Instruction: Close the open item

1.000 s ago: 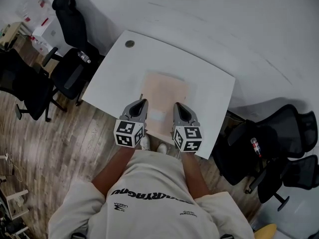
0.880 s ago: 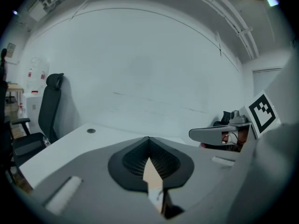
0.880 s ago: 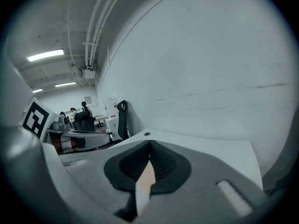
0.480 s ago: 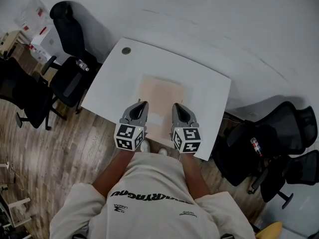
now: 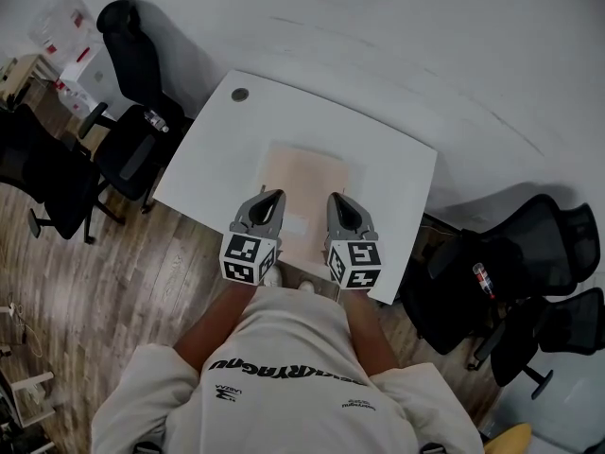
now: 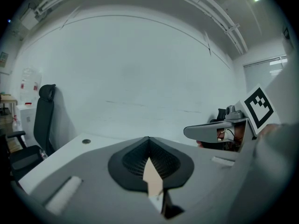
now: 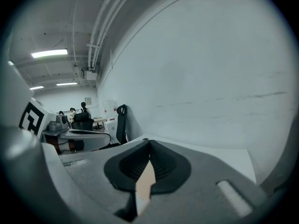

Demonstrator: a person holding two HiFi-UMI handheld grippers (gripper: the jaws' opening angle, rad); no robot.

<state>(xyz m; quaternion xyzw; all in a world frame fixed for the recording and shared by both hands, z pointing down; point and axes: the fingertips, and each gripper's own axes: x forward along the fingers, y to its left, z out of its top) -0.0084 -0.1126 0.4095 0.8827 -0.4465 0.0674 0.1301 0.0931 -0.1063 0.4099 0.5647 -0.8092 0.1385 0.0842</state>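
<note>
Head view: pale peach flat item lies mid-tabletop; left gripper and right gripper hover above its near end; both pairs of fingers pressed together, holding nothing.

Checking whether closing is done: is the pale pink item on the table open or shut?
Cannot tell. The pink item lies flat on the white table; no raised cover or fold shows.

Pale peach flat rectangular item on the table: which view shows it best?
Head view: the pale peach flat rectangular item shows almost whole on the white table, its near end between the left gripper and right gripper. Each gripper view shows only a peach sliver below its shut jaws.
</note>
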